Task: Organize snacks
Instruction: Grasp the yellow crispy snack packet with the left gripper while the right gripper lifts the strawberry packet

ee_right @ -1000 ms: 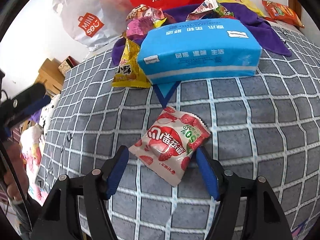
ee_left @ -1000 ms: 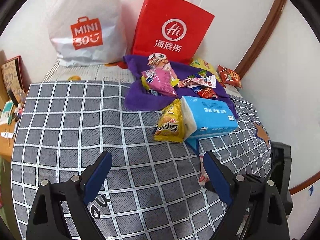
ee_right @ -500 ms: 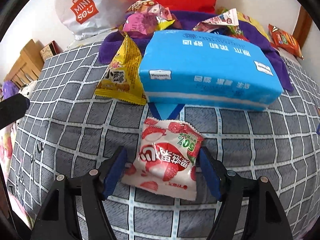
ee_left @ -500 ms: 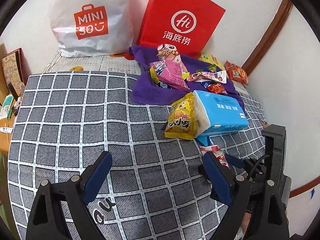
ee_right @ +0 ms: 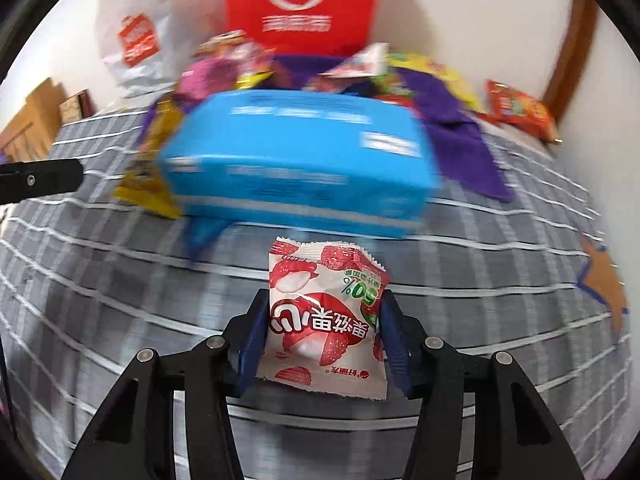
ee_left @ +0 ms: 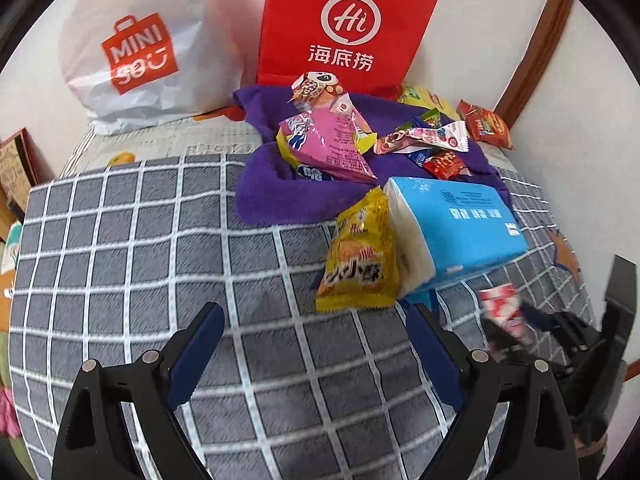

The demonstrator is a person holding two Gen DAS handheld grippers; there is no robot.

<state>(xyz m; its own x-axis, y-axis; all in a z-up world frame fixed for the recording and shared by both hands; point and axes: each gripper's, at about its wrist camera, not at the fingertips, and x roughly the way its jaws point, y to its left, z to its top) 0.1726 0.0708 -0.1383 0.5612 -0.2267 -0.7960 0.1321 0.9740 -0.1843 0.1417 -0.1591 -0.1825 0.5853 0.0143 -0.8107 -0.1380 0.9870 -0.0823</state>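
Two grippers share the work: the right gripper [ee_right: 322, 344] has its fingers pinched on the sides of the strawberry snack packet [ee_right: 326, 316], at 6 o'clock from the blue tissue pack [ee_right: 296, 164], gripping the flat pouch by its edges, probably so it lifts without crumpling. The left gripper [ee_left: 316, 344], fingers wide apart and holding nothing, hangs over the checked blanket [ee_left: 160, 248], apparently waiting; the snack pile [ee_left: 340, 140] on the purple cloth [ee_left: 280, 196] lies at 12 o'clock.

1. A white wall [ee_left: 472, 32] is seen behind, edged by brown wooden trim [ee_left: 532, 44].
2. The surface is covered by a grey checked blanket [ee_left: 160, 248].
3. Wooden furniture [ee_right: 28, 124] is glimpsed at the left.
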